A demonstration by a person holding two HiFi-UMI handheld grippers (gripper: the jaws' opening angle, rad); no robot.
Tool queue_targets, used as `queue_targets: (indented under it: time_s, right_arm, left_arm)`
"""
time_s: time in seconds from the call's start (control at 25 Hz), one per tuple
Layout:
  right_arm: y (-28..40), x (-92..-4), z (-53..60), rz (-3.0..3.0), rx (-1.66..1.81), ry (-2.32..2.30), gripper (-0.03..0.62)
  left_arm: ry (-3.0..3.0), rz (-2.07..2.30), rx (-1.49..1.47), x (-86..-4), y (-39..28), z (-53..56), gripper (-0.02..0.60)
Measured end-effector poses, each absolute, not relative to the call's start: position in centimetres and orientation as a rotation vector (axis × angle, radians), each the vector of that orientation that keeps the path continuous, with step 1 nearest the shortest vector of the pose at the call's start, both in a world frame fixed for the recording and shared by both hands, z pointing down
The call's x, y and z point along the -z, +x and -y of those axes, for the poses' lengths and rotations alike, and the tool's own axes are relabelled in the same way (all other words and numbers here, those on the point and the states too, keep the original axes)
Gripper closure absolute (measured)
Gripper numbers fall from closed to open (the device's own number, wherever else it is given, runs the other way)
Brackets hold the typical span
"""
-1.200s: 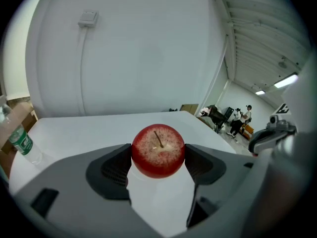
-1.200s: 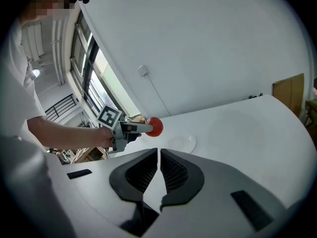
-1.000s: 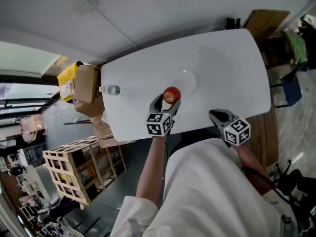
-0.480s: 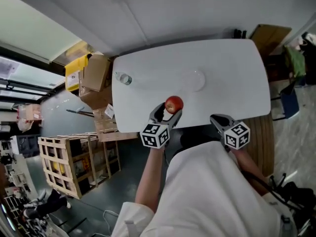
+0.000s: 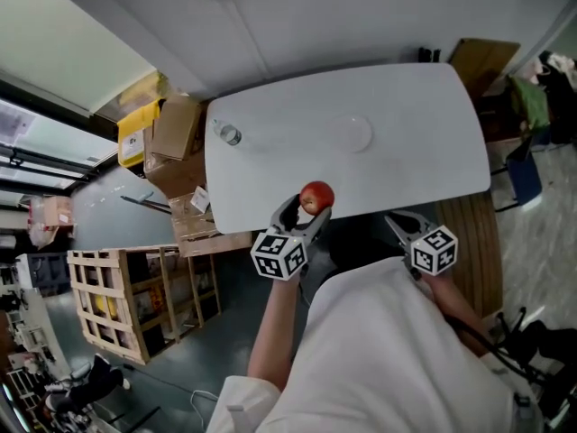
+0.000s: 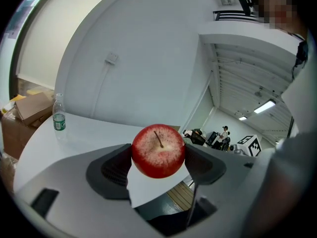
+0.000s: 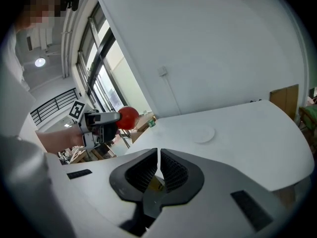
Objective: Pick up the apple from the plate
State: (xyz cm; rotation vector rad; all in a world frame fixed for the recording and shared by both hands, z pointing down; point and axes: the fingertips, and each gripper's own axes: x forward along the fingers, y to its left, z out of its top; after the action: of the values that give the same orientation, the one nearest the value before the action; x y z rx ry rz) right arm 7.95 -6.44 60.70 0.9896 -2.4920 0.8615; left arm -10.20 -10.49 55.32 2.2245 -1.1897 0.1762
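Observation:
A red apple (image 5: 315,196) is held in the air over the white table's near edge, with my left gripper (image 5: 304,207) shut on it. In the left gripper view the apple (image 6: 158,150) sits stem up between the two dark pads, in my left gripper (image 6: 158,165). The clear plate (image 5: 352,133) lies bare on the table, well beyond the apple; it shows as a pale disc (image 7: 203,133) in the right gripper view. My right gripper (image 5: 394,225) hangs at the table's near edge, shut on nothing, its jaws almost touching (image 7: 158,171). The held apple (image 7: 128,118) also shows there at the left.
A small water bottle (image 5: 227,134) lies on the white table (image 5: 424,152) near its left edge. Cardboard boxes (image 5: 176,133) and a wooden crate (image 5: 135,300) stand on the floor to the left. A brown board (image 5: 482,61) and chairs stand beyond the right end.
My left gripper has lifted the apple off the plate and drawn it back toward the table's near edge. The right gripper has stayed in place, shut.

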Motion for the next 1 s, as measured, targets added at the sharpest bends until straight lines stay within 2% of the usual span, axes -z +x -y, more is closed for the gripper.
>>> queue_targets:
  time_s: [0.32,1.0]
  right_arm:
    - [10.2,-60.8,4.5,2.486,-0.905,1.098,0.554]
    - [14.2,-58.4,9.8,2.579,-0.845,1.002,0.554]
  left_arm:
    - [2.226,1.164,-0.197,-55.7,-9.2,8.4,0.245]
    - [2.174,1.243,-0.202,-54.6,-4.2,9.9,0.244]
